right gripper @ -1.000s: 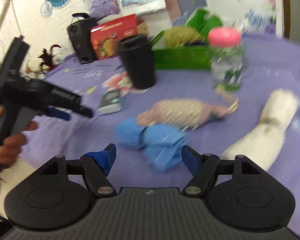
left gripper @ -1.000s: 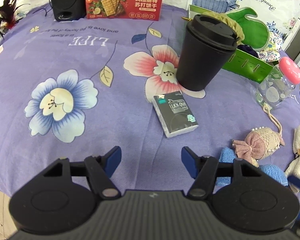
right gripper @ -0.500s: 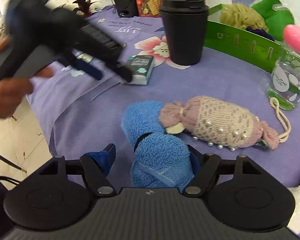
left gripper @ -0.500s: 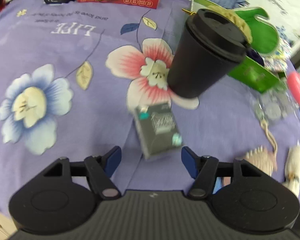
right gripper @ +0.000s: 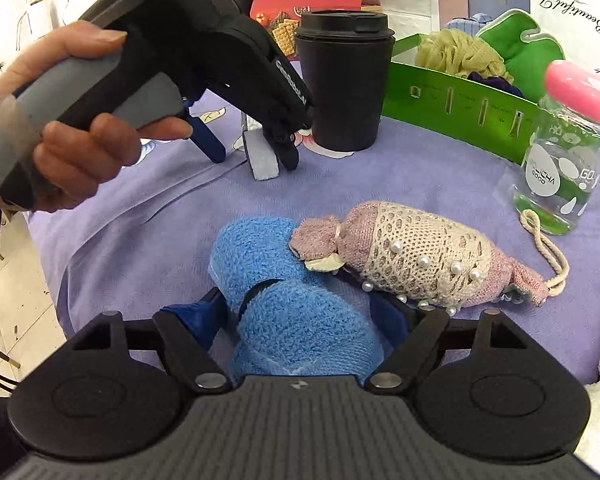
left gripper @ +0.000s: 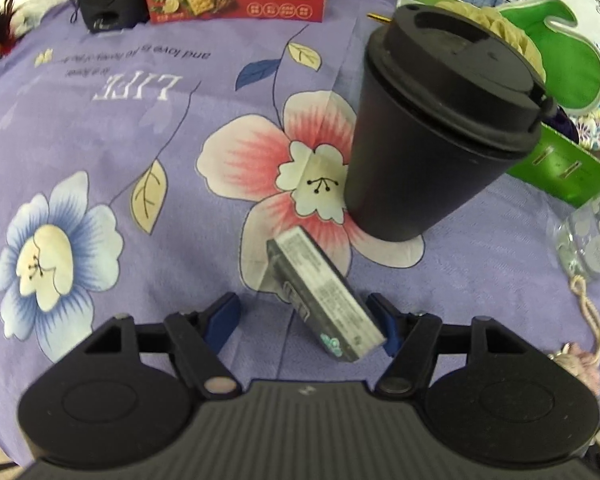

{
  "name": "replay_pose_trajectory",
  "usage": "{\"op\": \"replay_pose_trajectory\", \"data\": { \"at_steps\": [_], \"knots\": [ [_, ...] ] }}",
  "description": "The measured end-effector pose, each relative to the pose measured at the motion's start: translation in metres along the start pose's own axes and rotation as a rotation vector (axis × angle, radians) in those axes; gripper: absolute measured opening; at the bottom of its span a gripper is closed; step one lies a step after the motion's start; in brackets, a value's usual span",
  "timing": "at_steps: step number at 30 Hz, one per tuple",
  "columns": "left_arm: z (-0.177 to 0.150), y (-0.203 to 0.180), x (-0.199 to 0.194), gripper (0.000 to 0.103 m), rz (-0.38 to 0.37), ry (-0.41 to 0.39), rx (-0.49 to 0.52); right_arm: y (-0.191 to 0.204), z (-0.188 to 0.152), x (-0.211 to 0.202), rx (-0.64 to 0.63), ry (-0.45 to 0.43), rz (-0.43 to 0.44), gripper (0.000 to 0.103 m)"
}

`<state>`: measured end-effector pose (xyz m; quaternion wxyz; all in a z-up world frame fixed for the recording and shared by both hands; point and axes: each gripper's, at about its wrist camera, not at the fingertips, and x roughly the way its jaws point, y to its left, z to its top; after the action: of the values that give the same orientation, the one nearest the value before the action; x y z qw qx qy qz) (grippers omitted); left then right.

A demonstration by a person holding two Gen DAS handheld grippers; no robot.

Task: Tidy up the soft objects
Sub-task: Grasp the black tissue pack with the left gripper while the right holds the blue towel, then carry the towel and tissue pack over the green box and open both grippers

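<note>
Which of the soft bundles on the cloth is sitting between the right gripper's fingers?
The blue terry towel roll lies between the open right gripper. The pink crochet pouch with pearls lies beyond it, touching its far end, outside the fingers.

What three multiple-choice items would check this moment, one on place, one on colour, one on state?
1. Where does the tissue pack lie?
A. inside the green box
B. between the left gripper's open fingers, in front of the black cup
C. on top of the cracker box

2. What colour is the cap of the glass bottle?
A. pink
B. yellow
C. black

3. How does the right gripper stand to the blue towel roll?
A. clear of it, off to one side
B. shut tight with nothing between its fingers
C. open, with a finger on each side of the roll

Answers: 1 B, the pack sits on the cloth between the fingers of the left gripper, near the black cup. 2 A, the cap is pink. 3 C, the roll fills the gap between the spread fingers.
</note>
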<state>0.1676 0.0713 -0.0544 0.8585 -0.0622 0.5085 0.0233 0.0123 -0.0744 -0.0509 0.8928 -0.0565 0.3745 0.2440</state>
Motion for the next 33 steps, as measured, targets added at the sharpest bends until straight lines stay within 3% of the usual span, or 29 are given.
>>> {"op": "replay_pose_trajectory", "data": {
  "at_steps": [1,2,3,4,5,7,11,16,20,24,28,33],
  "knots": [
    [-0.002,0.000,-0.001,0.068,0.000,-0.007,0.007,0.000,-0.001,0.001,0.007,-0.009,-0.008,0.063],
    [-0.003,0.001,-0.002,0.055,0.002,-0.015,0.013,0.000,-0.002,-0.001,0.012,-0.023,-0.014,0.057],
    [-0.005,0.002,-0.005,0.033,0.011,-0.026,0.026,-0.001,-0.003,-0.001,0.011,-0.037,-0.013,0.051],
    [-0.007,0.002,-0.008,0.019,0.022,-0.039,0.036,0.001,-0.005,-0.004,0.000,-0.048,-0.013,0.029],
    [-0.007,0.006,-0.010,0.018,0.012,-0.041,0.036,0.001,-0.006,-0.007,-0.004,-0.051,-0.012,0.023],
    [-0.009,0.015,-0.013,0.018,-0.030,-0.029,0.023,0.007,-0.009,-0.012,-0.024,-0.058,-0.008,0.020],
    [-0.020,0.024,-0.029,0.018,-0.034,-0.046,0.035,0.012,-0.008,-0.029,0.007,-0.087,0.054,0.020],
    [-0.026,0.037,-0.066,0.018,-0.129,-0.085,0.030,0.013,0.004,-0.055,0.083,-0.177,0.129,0.020],
    [-0.013,0.032,-0.094,0.018,-0.154,-0.138,0.047,0.002,0.023,-0.068,0.103,-0.235,0.133,0.020],
    [0.030,0.011,-0.111,0.018,-0.185,-0.192,0.080,-0.031,0.064,-0.075,0.067,-0.288,0.041,0.020],
    [0.092,-0.024,-0.115,0.018,-0.212,-0.255,0.119,-0.082,0.128,-0.067,0.037,-0.314,-0.085,0.021],
    [0.167,-0.065,-0.087,0.019,-0.167,-0.255,0.129,-0.150,0.199,-0.027,0.011,-0.214,-0.159,0.022]
  ]
}}
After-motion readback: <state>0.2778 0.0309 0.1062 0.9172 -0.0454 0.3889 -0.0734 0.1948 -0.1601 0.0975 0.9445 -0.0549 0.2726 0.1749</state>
